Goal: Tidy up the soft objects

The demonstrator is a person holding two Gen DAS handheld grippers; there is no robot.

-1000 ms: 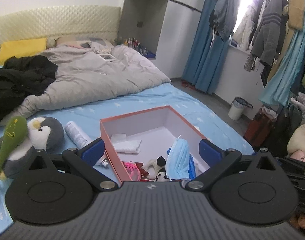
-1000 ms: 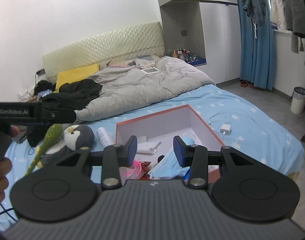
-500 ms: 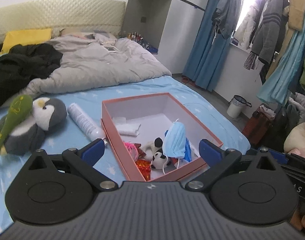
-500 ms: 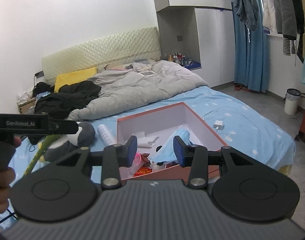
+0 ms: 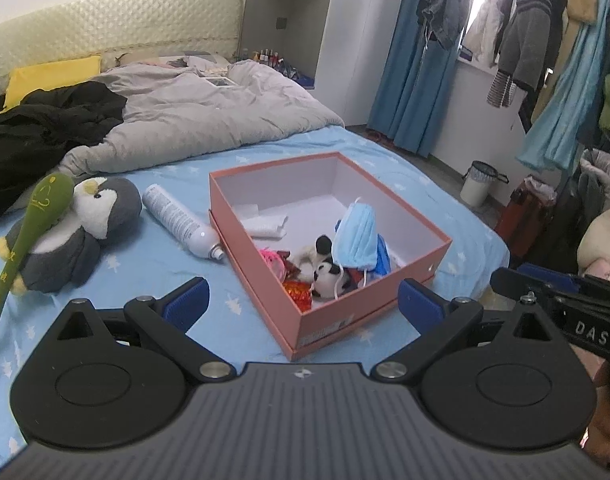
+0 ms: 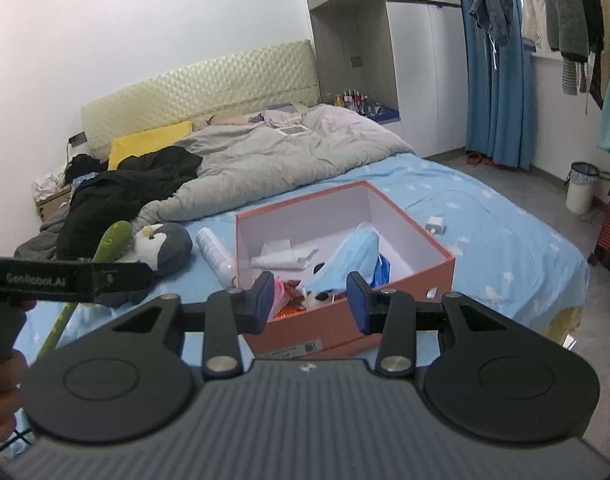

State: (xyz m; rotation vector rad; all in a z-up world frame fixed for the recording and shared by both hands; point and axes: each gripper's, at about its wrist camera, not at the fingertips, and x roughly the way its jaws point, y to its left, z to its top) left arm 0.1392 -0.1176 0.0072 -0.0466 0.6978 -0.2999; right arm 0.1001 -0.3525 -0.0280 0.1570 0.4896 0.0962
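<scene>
**Operator:** Report gripper status, nearest items first.

**Inspector:** The left gripper (image 5: 301, 300) has its jaws spread wide with nothing between them. The right gripper (image 6: 309, 300) has its jaws partly apart, also empty; the box contents seen between the pads lie beyond them, not in contact. Both units are aimed down at the orange cardboard box (image 5: 385, 304), which sits open on the blue star-print sheet (image 5: 233, 308) near the foot of the bed.

**Operator:** Location of the soft items?

**Inspector:** Inside the box, in its near corner: a blue face mask (image 5: 357, 236) draped over a small panda plush (image 5: 325, 268), plus pink and red items too jumbled to name, and folded white tissue (image 5: 265, 228) further back. Outside, just left of the box: a white spray can (image 5: 177, 220) on its side, then a grey penguin plush (image 5: 73, 232) with a green long-handled massage hammer (image 5: 25, 232) lying across it. Judgement: the box serves as the collection point, and the penguin remains to be stowed.

**Operator:** Legible markings?

**Inspector:** "GenRobot.AI" on the left unit's arm (image 6: 45, 278) in the right view; "DAS" on the right unit (image 5: 593, 326) in the left view. The box label, can print and hammer characters are too small to read. Beyond: a grey duvet (image 5: 209, 120) and a yellow pillow (image 5: 49, 80).
</scene>
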